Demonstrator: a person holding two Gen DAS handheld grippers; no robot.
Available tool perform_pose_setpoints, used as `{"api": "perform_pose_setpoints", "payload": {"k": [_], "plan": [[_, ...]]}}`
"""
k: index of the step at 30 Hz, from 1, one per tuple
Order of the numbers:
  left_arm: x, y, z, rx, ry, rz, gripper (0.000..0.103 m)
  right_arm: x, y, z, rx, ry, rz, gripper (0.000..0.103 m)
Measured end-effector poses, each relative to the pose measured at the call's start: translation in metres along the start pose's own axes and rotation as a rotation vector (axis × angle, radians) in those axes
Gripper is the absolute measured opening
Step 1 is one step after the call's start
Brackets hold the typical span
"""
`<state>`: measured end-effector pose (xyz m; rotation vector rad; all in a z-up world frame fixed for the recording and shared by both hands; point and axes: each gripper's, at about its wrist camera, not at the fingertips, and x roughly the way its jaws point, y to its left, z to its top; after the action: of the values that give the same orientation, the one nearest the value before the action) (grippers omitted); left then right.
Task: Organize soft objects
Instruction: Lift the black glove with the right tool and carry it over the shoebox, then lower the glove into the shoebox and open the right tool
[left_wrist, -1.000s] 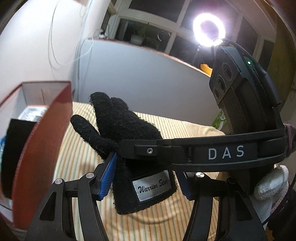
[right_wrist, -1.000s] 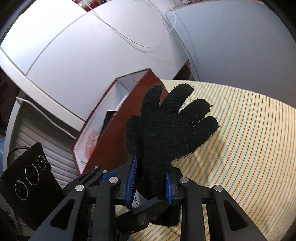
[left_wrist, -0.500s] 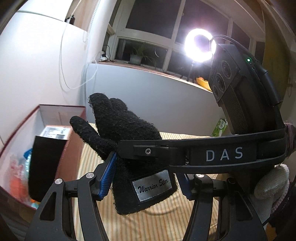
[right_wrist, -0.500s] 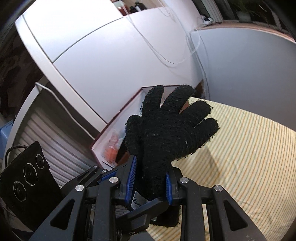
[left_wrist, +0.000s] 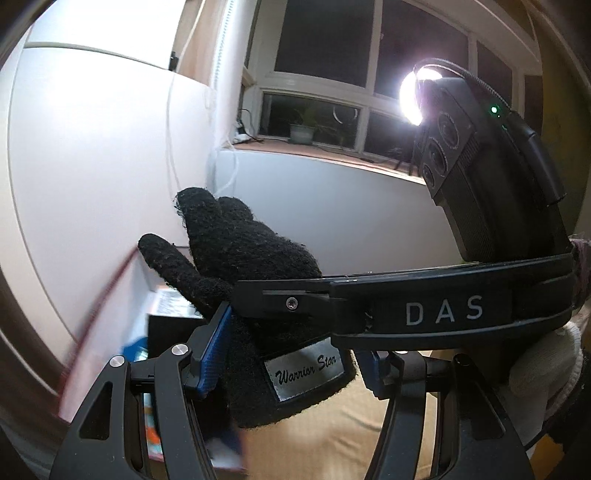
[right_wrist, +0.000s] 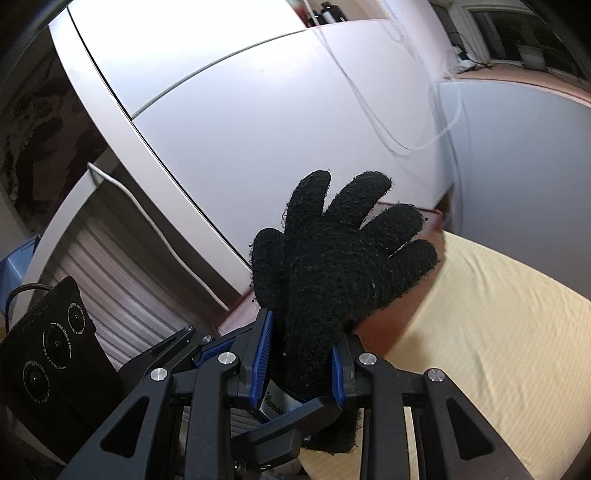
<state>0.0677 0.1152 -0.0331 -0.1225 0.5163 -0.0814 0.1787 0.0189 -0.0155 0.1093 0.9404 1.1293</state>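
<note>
A black knit glove (left_wrist: 251, 266) with a "Warrior Star" label stands fingers up, held in the air by both grippers. My left gripper (left_wrist: 291, 354) has its blue pads against the two edges of the cuff. My right gripper (right_wrist: 301, 365) is shut flat across the glove (right_wrist: 332, 269) just above the cuff. One of its fingers, marked DAS (left_wrist: 443, 310), crosses the left wrist view in front of the glove. A dark red open box (left_wrist: 92, 325) lies blurred low on the left. In the right wrist view its wall (right_wrist: 388, 328) shows just behind the glove.
A bed with a yellow striped sheet (right_wrist: 498, 332) spreads to the right of the box. White cabinet panels (right_wrist: 258, 129) rise behind it. A ring light (left_wrist: 413, 96) glares by the window. A hand in a white glove (left_wrist: 543, 365) holds the right gripper.
Both grippers have risen with the glove and swung toward the box. The box has slid from beside the glove to low behind it, and more wall and window show.
</note>
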Motion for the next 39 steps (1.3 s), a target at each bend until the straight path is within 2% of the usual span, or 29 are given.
{"api": "perform_pose_setpoints", "payload": {"k": [11, 16, 24, 25, 27, 28, 31, 39], "plan": [[0.026, 0.047, 0.005, -0.046, 0.062, 0.042, 0.061, 0.058, 0.000, 0.036, -0.006, 0.043, 0.018, 0.026], [0.047, 0.063, 0.001, -0.063, 0.110, 0.055, 0.061, 0.083, -0.012, 0.038, 0.031, 0.088, 0.027, 0.026], [0.061, 0.078, -0.002, -0.071, 0.151, 0.128, 0.061, 0.110, -0.028, 0.040, 0.068, 0.156, 0.010, 0.028], [0.062, 0.079, -0.003, -0.069, 0.154, 0.144, 0.061, 0.113, -0.031, 0.039, 0.076, 0.164, 0.002, 0.031], [0.062, 0.080, -0.004, -0.070, 0.156, 0.160, 0.061, 0.115, -0.036, 0.037, 0.092, 0.172, -0.004, 0.047], [0.062, 0.081, -0.005, -0.073, 0.160, 0.168, 0.061, 0.115, -0.039, 0.036, 0.098, 0.170, -0.008, 0.049], [0.059, 0.085, -0.010, -0.071, 0.163, 0.197, 0.061, 0.111, -0.043, 0.032, 0.101, 0.163, -0.025, 0.051], [0.046, 0.087, -0.017, -0.074, 0.146, 0.216, 0.061, 0.093, -0.050, 0.018, 0.099, 0.144, -0.041, 0.055]]}}
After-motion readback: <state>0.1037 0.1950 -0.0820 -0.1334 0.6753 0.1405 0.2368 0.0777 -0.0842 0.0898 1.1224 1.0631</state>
